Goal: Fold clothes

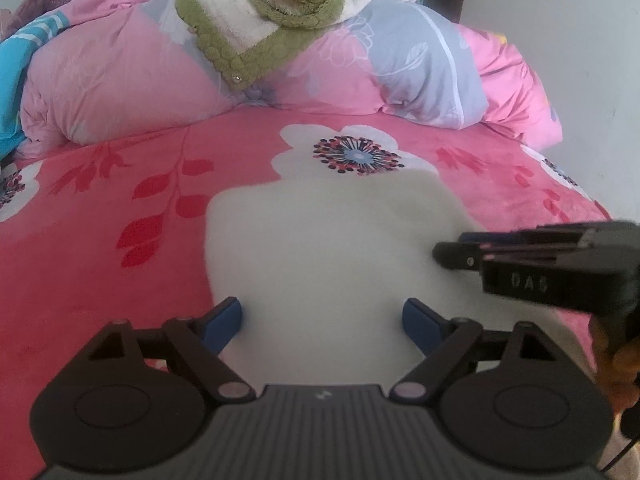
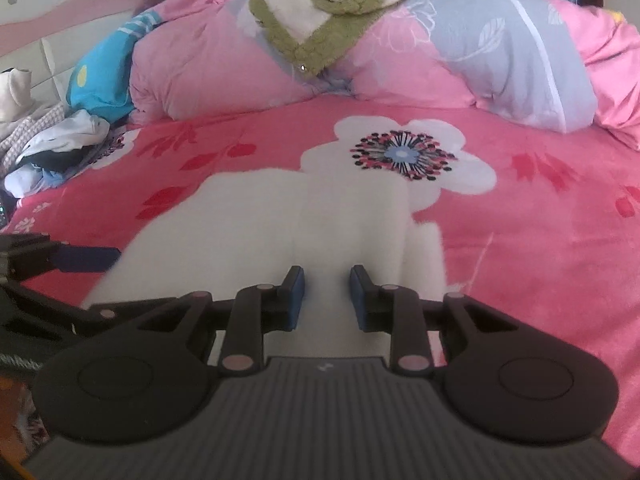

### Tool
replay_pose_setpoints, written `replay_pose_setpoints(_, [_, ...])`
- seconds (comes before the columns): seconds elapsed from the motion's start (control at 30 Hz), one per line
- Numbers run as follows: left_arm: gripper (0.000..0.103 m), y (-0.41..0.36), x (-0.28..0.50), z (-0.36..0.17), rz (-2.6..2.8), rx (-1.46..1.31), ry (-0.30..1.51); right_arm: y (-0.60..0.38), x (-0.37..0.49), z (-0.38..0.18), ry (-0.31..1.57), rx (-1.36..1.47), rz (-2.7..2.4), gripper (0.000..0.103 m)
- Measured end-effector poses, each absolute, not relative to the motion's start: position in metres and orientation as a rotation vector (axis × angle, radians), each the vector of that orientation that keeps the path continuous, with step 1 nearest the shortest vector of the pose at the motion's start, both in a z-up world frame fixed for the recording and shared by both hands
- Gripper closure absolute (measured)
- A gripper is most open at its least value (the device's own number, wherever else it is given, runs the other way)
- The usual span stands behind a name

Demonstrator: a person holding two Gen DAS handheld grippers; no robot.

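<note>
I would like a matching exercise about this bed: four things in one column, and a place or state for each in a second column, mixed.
Things:
1. white garment
2. green and white fleece
3. left gripper
4. pile of clothes

Places or states:
A. on top of the rolled quilt
B. jaws wide apart
C. flat on the pink flowered bedspread
D. at the left edge of the bed in the right wrist view

Pairs: 1-C, 2-A, 3-B, 4-D
</note>
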State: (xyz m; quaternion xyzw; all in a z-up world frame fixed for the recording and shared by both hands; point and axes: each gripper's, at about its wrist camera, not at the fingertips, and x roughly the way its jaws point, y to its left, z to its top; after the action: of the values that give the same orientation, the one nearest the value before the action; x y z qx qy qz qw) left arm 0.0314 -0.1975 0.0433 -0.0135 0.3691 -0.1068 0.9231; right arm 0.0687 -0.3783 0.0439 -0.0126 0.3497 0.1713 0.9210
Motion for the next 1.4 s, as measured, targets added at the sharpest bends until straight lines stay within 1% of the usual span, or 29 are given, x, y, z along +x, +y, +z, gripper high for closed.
replay_pose_setpoints(0.23, [0.015,-0.195,0.031,0.043,-0.221,-0.036,0.766,-0.369,0.083,0.065,0.698,-0.063,0.327,0.078])
replay_pose_setpoints(0.37, [0.014,-0.195,0.033,0.043,-0.223,-0.038,0.772,-0.369,0.100,0.042,0.761,-0.078,0.342,0.078])
replay_pose_setpoints(0.43, [0.014,-0.195,0.033,0.043,-0.223,-0.039,0.773,-0.372,0.100,0.035,0.752,-0.079,0.366,0.078])
replay_pose_setpoints(0.93, [0.012,-0.194,0.035,0.043,-0.223,-0.049,0.786,-0.375,0.101,0.033,0.752,-0.043,0.375,0.078])
replay_pose_setpoints(1.4, [0.009,-0.193,0.035,0.041,-0.212,-0.055,0.800,-0.378,0.099,0.031,0.737,-0.023,0.377,0.078])
